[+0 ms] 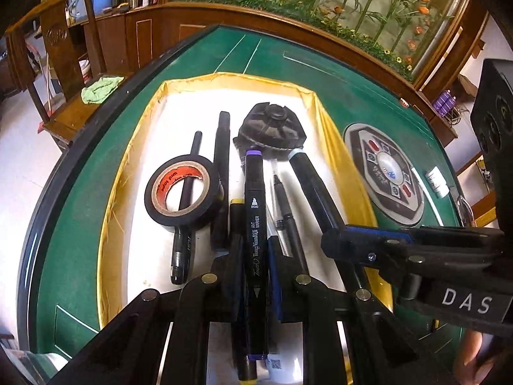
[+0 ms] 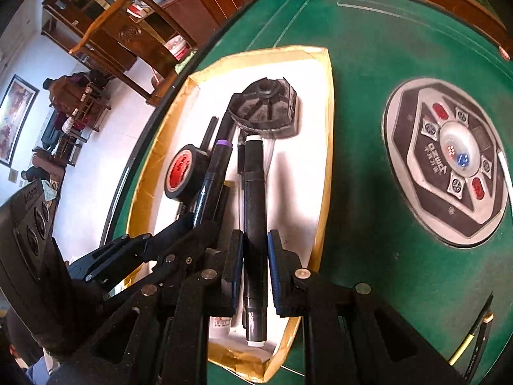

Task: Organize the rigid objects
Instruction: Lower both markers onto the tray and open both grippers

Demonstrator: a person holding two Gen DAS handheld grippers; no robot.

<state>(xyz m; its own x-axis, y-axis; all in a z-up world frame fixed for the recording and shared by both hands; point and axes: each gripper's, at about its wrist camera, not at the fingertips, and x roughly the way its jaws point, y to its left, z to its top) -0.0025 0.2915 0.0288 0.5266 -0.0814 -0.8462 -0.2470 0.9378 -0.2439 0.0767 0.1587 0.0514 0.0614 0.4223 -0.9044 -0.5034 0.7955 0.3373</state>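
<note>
A shallow box (image 1: 134, 147) with gold rim and white floor lies on the green table (image 1: 288, 64). In it are a black tape roll (image 1: 182, 189), several black pens, and a black ribbed disc (image 1: 272, 128). My left gripper (image 1: 255, 256) is shut on a black purple-capped marker (image 1: 255, 224) over the box. My right gripper (image 2: 253, 266) is shut on a thick black white-ended marker (image 2: 255, 211), also over the box (image 2: 325, 160). The right gripper also shows in the left wrist view (image 1: 378, 247). The purple-capped marker (image 2: 214, 173) and tape roll (image 2: 186, 173) show in the right wrist view.
A round dice console (image 2: 449, 163) is set in the table right of the box. A small white jar (image 1: 437, 181) stands beyond it. Pencils (image 2: 471, 337) lie at the right near the table edge. Wooden chairs (image 1: 67, 64) stand left of the table.
</note>
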